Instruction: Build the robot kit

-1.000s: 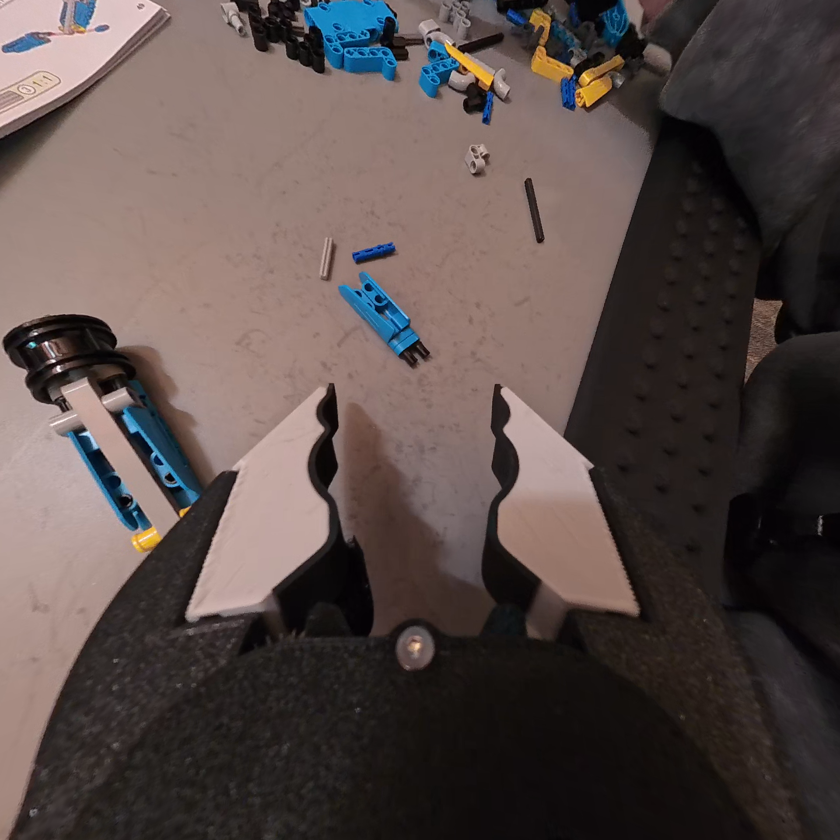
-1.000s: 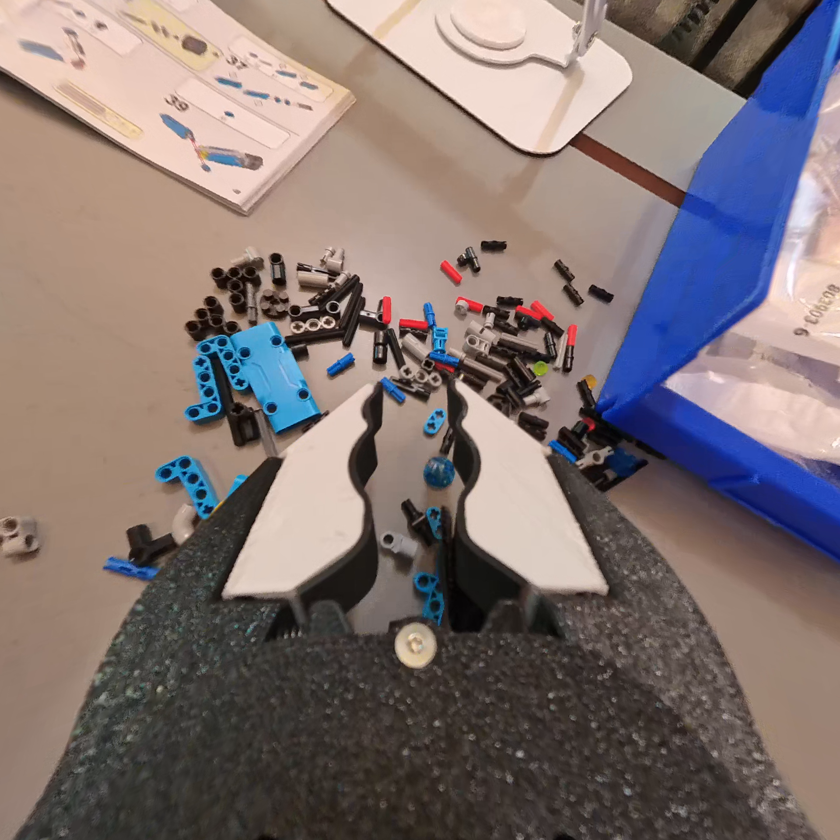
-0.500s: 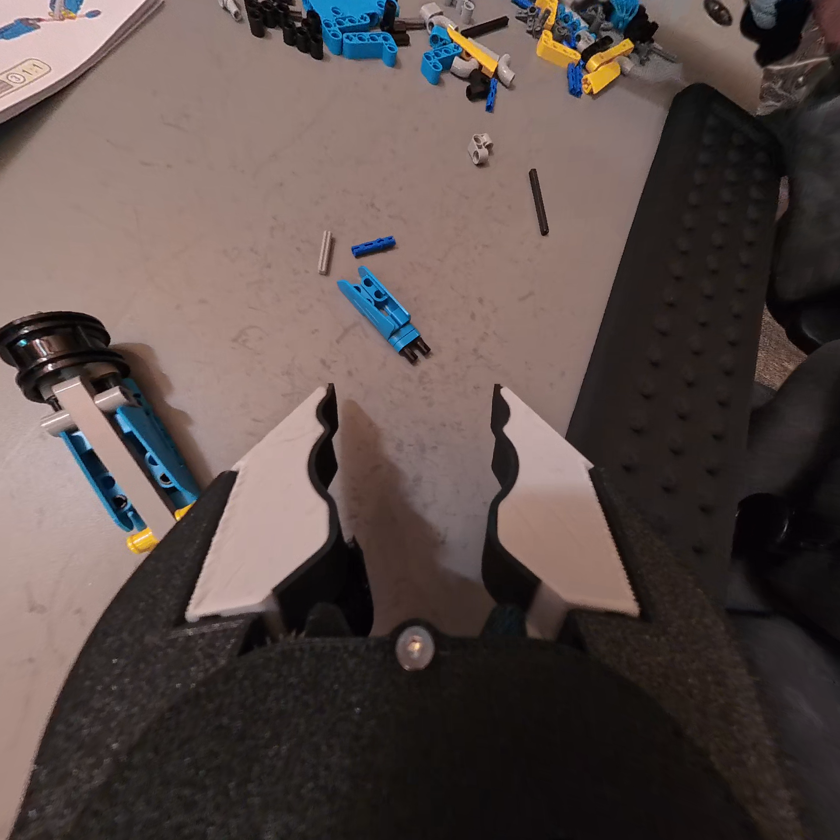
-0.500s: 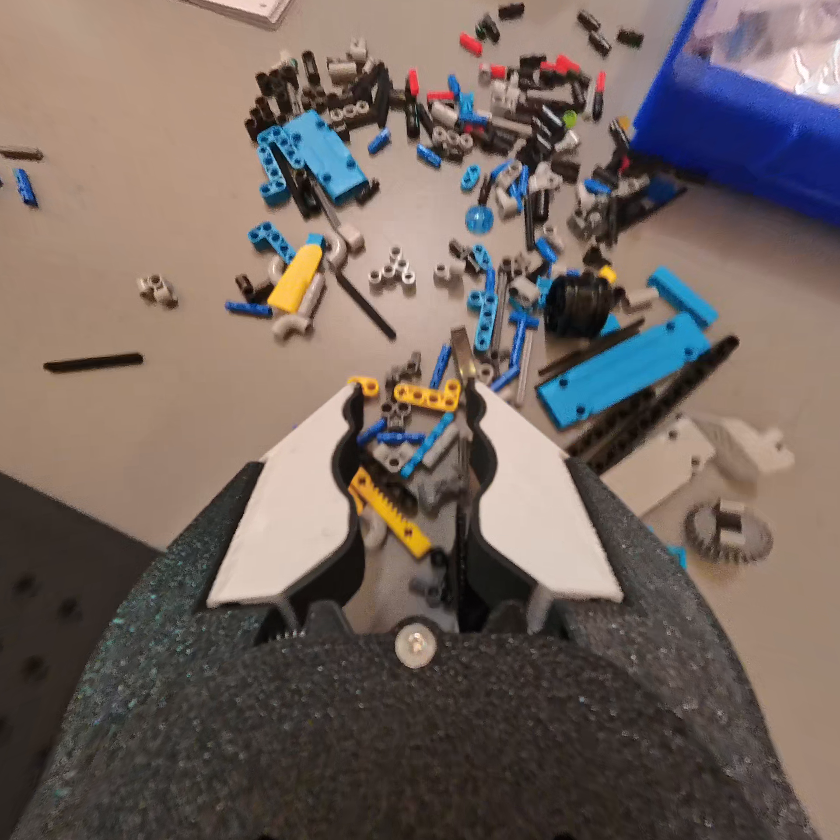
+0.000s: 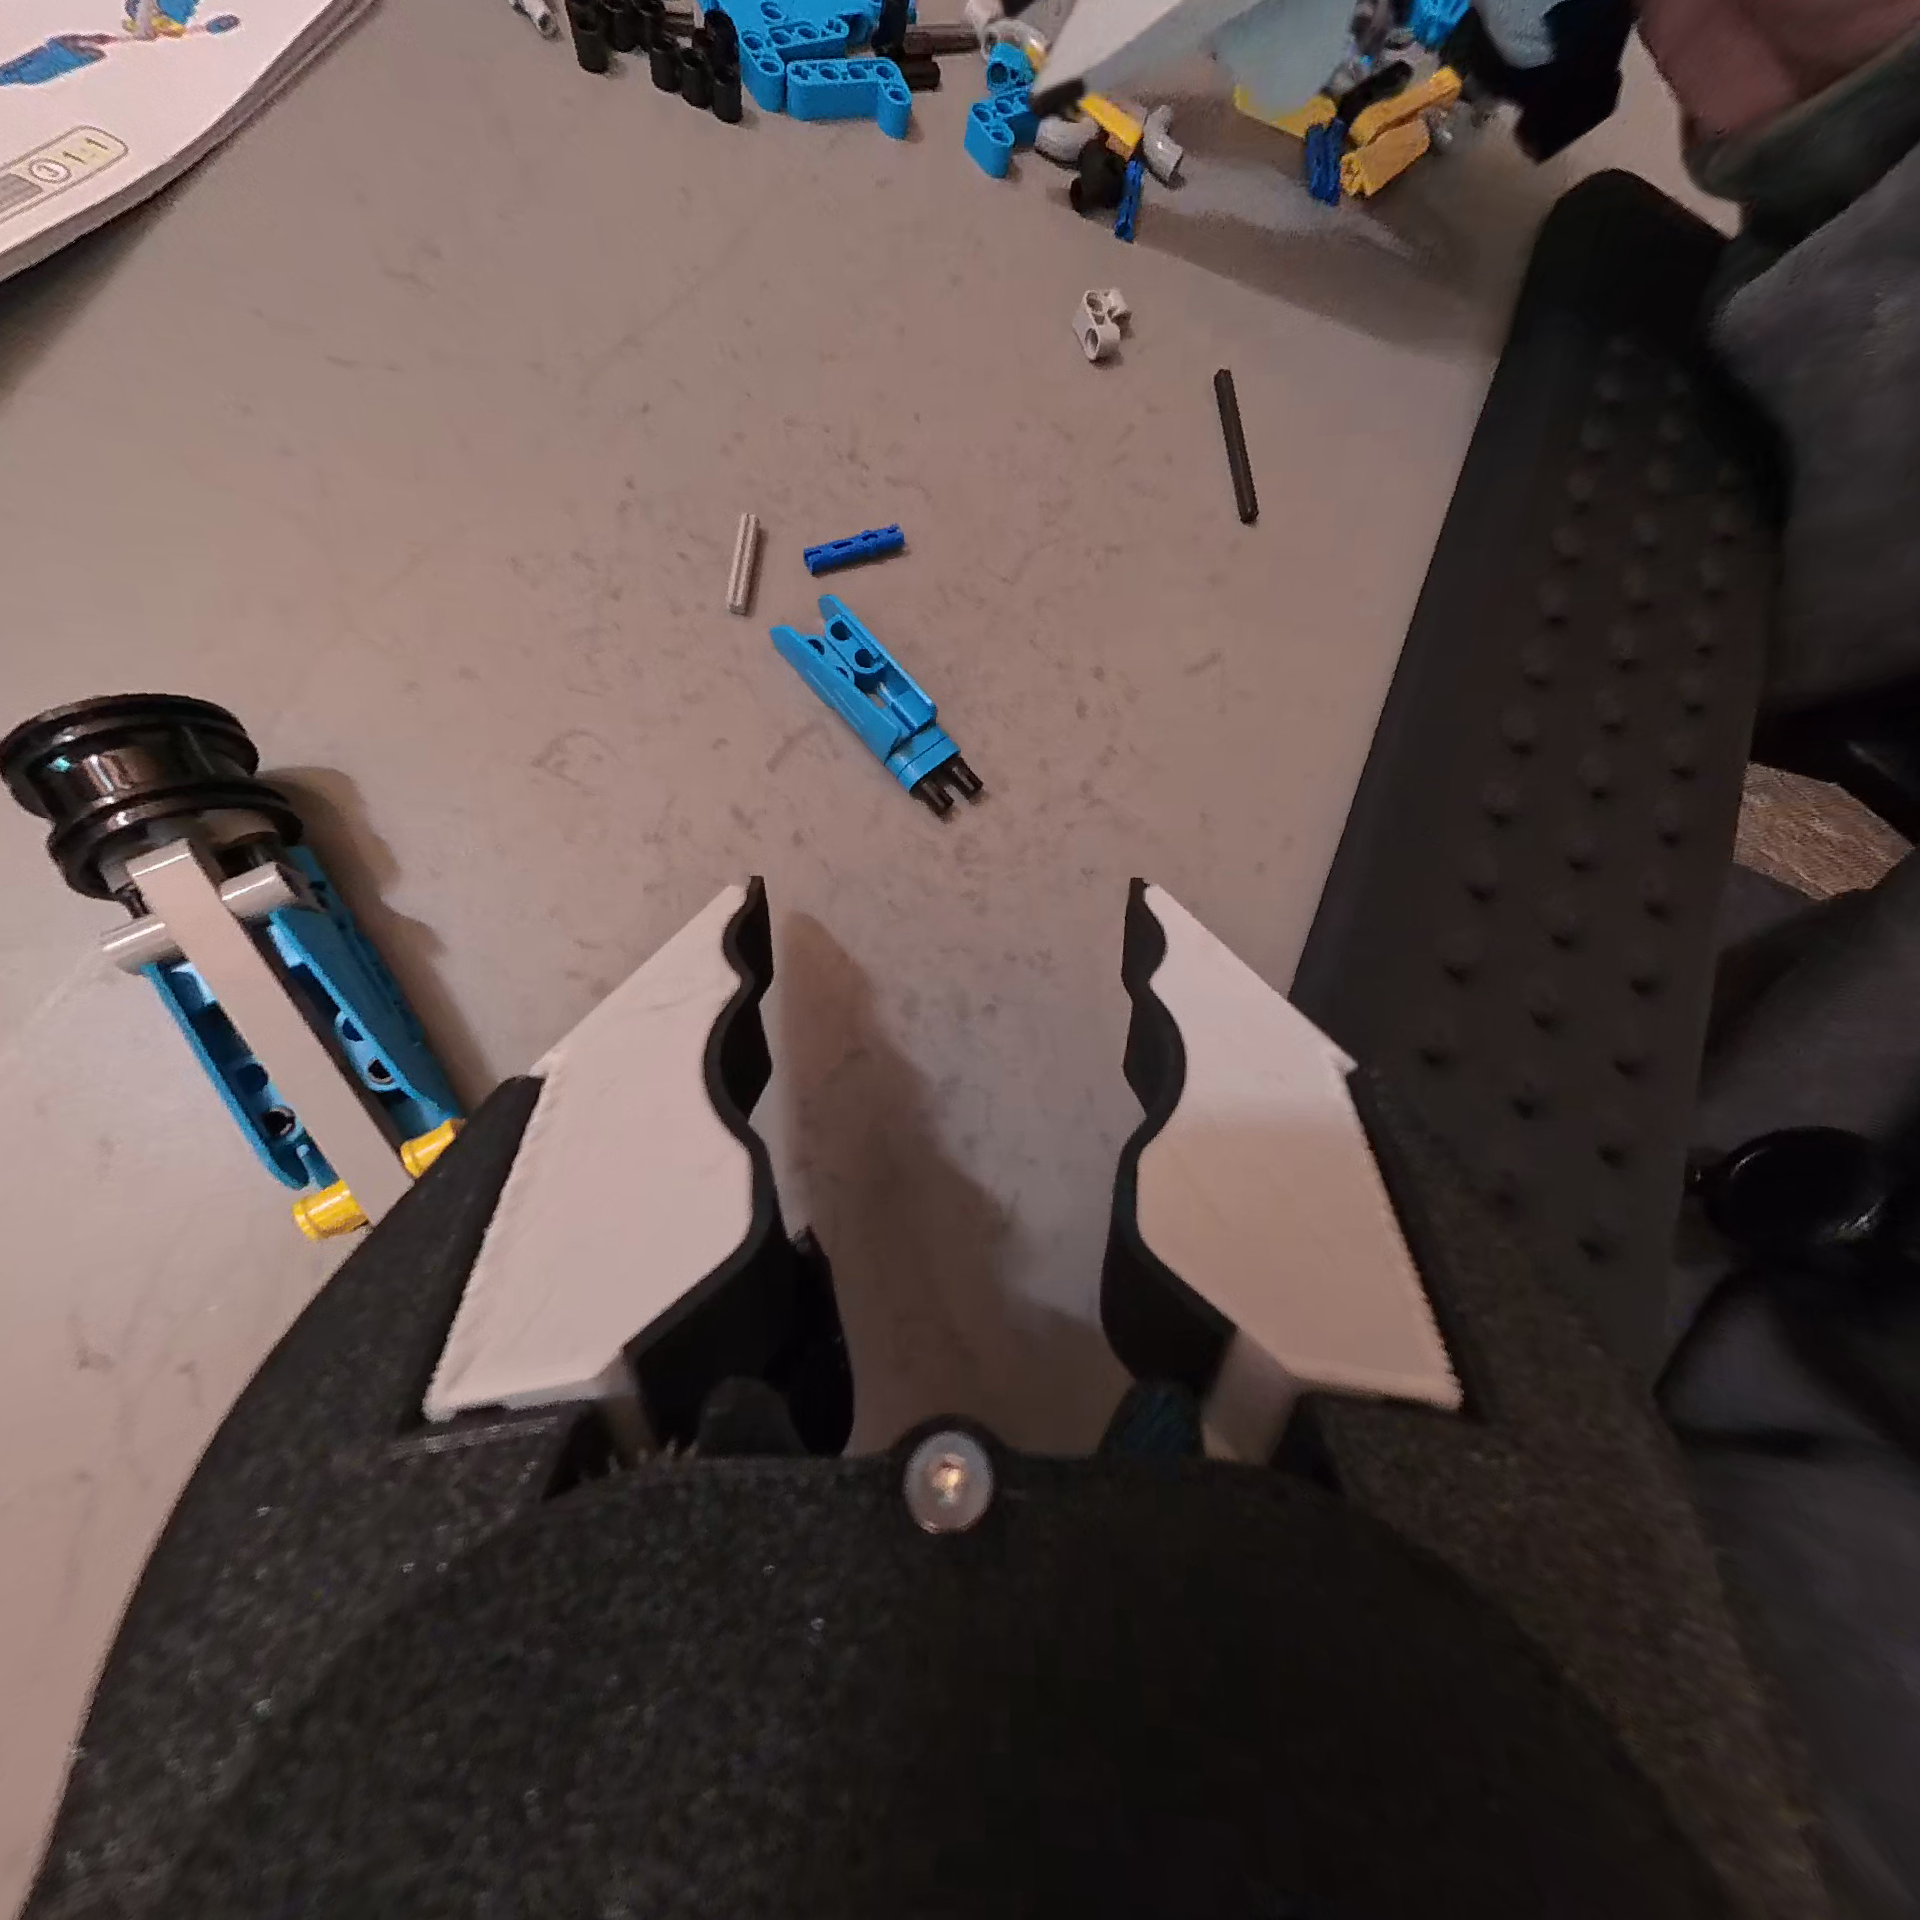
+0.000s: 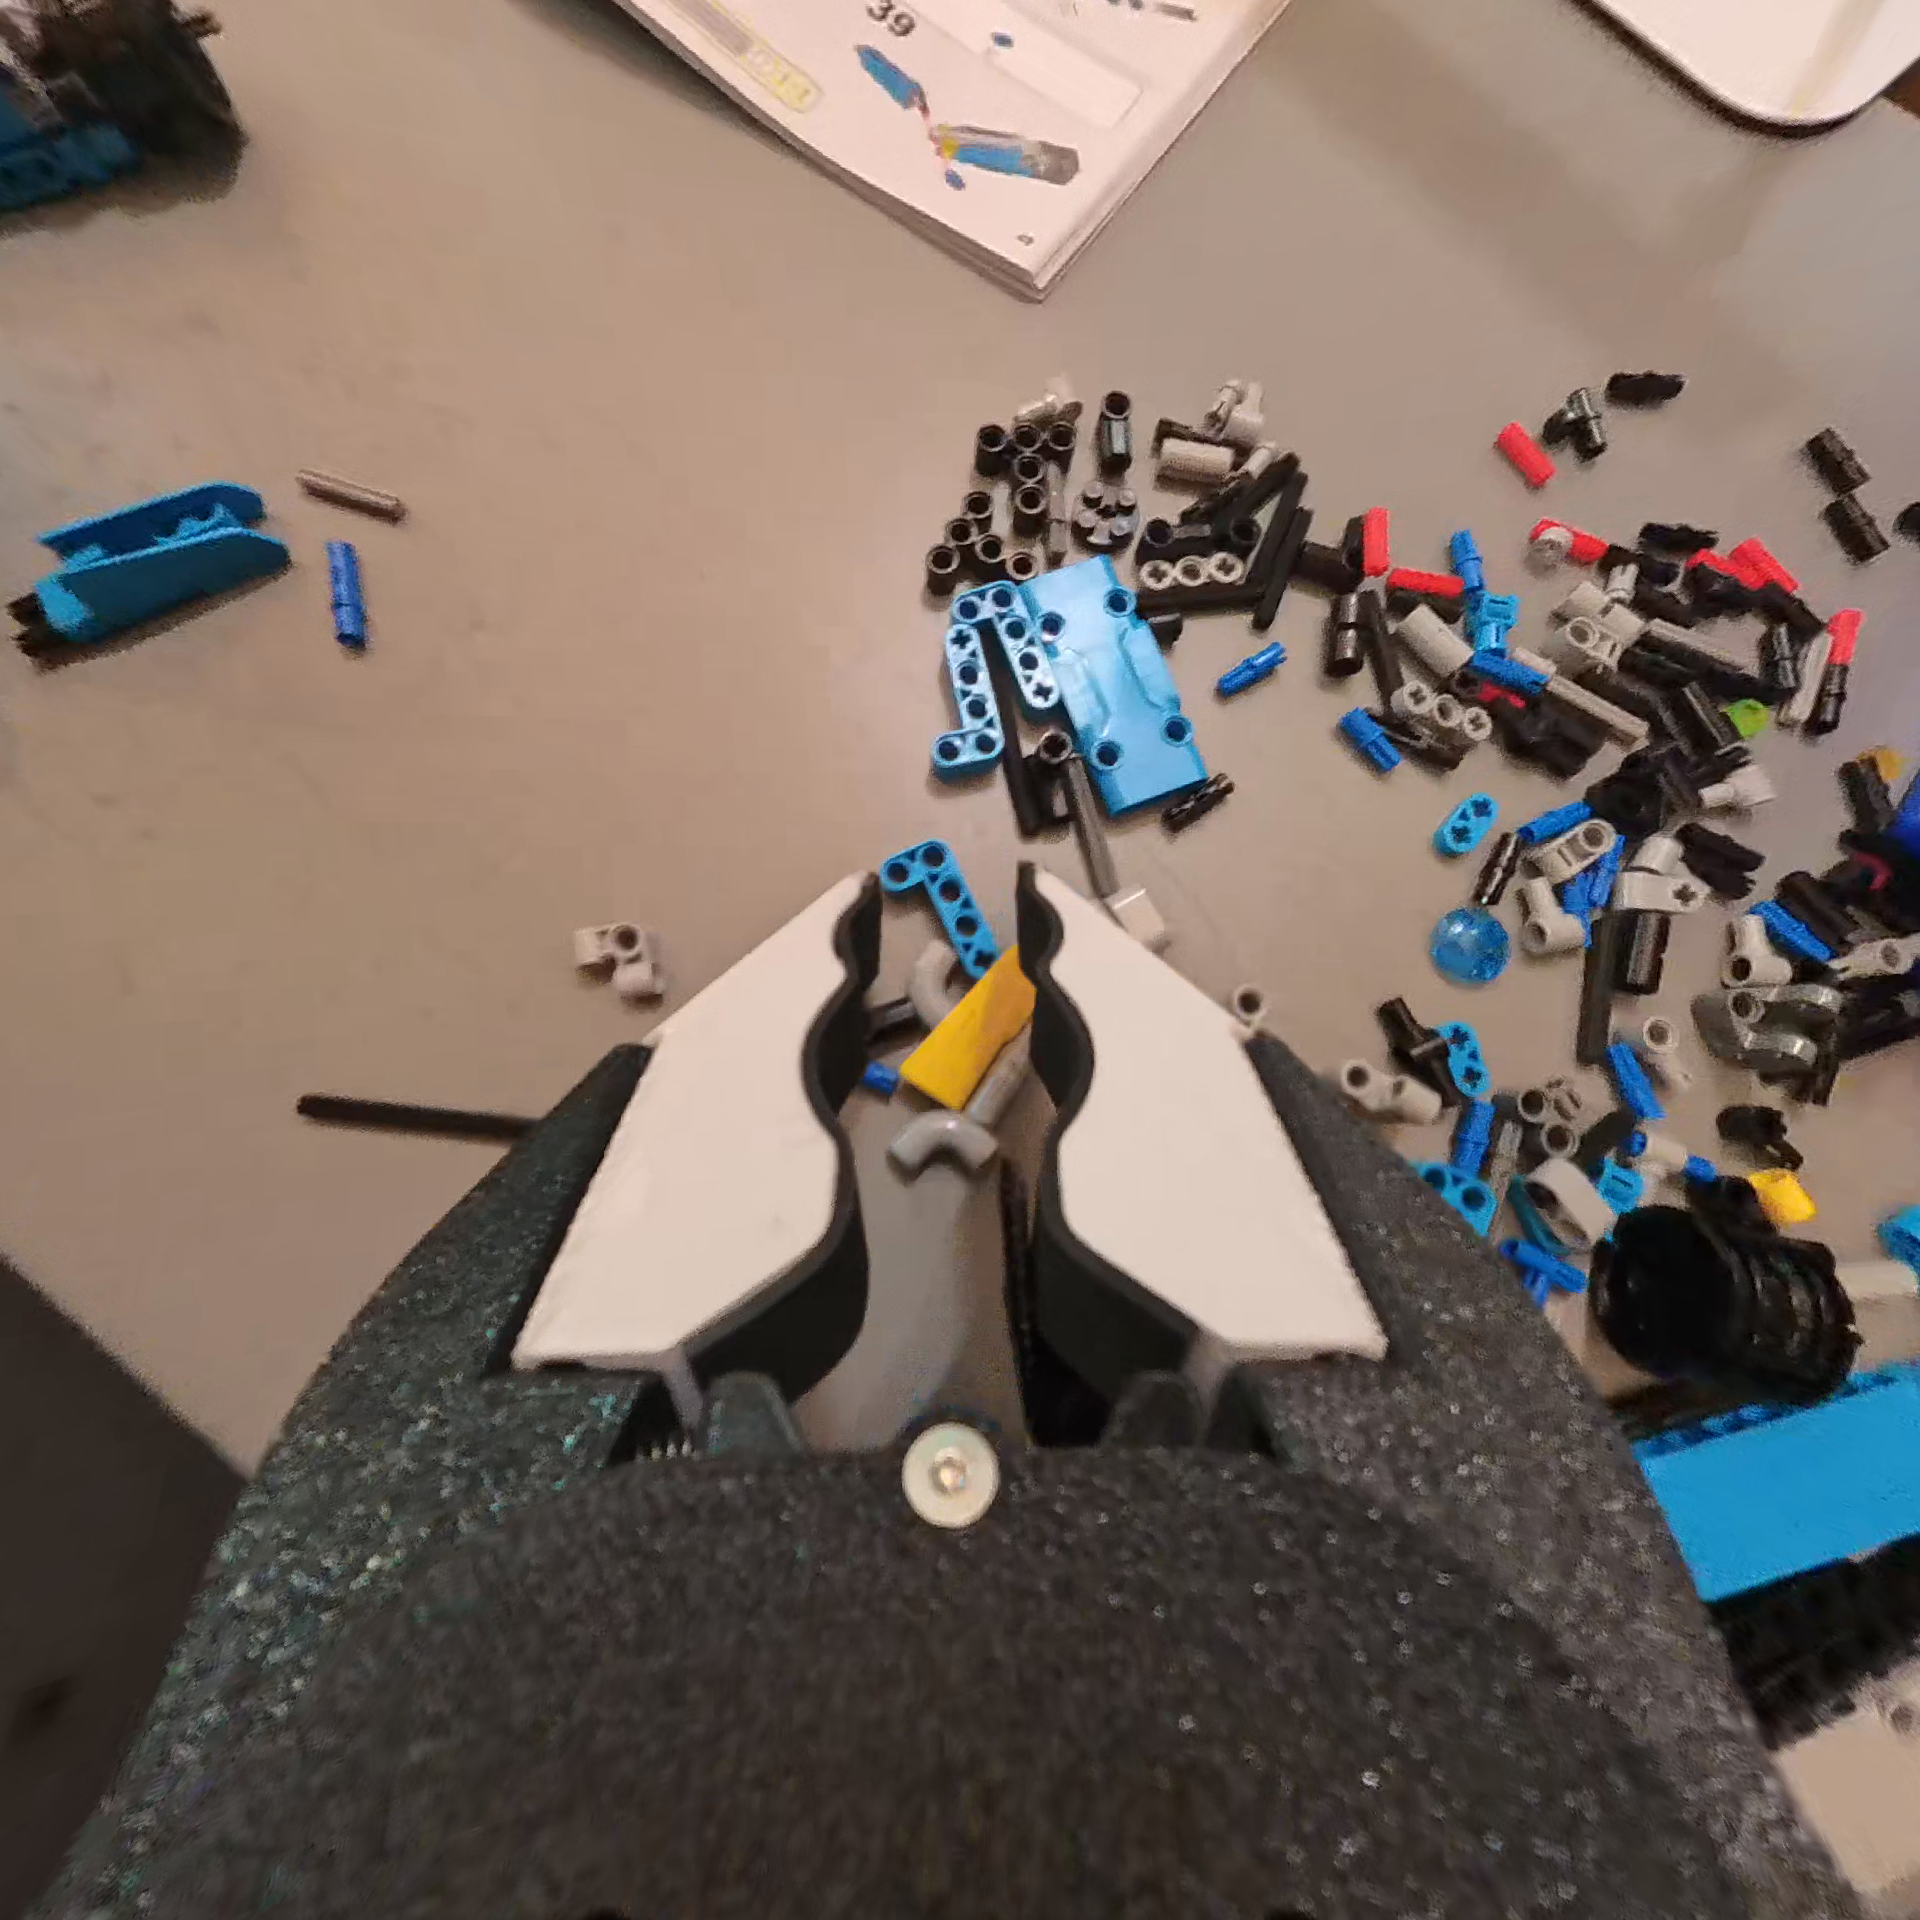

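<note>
Grey table (image 5: 416, 436) lies bare between my left gripper (image 5: 943, 883)'s wide-apart fingers, blue assembly (image 5: 868, 696) just ahead; my right gripper (image 6: 948, 883), narrowly parted, hovers over a yellow piece (image 6: 971, 1039), gripping nothing

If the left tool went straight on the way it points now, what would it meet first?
Probably the light blue piece with black pins, lying on the grey table just ahead of the open left tool; depth is uncertain.
</note>
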### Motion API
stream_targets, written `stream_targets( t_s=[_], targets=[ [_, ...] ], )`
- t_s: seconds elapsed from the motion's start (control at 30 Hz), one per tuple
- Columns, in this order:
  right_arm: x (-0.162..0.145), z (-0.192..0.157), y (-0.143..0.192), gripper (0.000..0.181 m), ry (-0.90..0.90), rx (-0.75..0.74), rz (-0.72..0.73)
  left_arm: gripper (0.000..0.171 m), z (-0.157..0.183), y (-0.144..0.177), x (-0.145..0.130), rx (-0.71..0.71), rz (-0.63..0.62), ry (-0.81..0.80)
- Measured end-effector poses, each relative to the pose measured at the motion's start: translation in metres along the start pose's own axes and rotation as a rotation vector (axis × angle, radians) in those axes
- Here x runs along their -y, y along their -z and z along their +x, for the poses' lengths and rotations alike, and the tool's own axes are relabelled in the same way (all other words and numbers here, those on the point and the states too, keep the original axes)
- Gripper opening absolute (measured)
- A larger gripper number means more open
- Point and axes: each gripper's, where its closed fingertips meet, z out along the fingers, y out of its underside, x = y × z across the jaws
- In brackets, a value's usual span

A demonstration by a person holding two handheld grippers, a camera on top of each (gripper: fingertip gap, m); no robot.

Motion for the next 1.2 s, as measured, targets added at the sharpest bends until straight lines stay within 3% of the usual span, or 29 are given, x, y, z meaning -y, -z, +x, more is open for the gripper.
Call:
stream_targets(
  t_s=[0.23,0.43,1.1,1.2],
  targets=[
    [-0.008,0.016,-0.005,0.022,-0.146,0.032,0.021,0.068,0.002,0.001,0.001,-0.023,0.010,0.009],
    [-0.014,0.012,0.002,0.010,-0.086,-0.008,-0.006,0.068,0.001,0.001,0.000,-0.019,0.005,0.010],
    [-0.014,0.013,-0.008,0.008,-0.061,0.009,-0.067,0.068,0.002,0.001,-0.001,-0.027,0.003,0.012],
    [-0.002,0.009,-0.003,0.008,-0.040,0.009,-0.025,0.068,0.002,0.001,-0.001,-0.029,0.003,0.015]
  ],
)
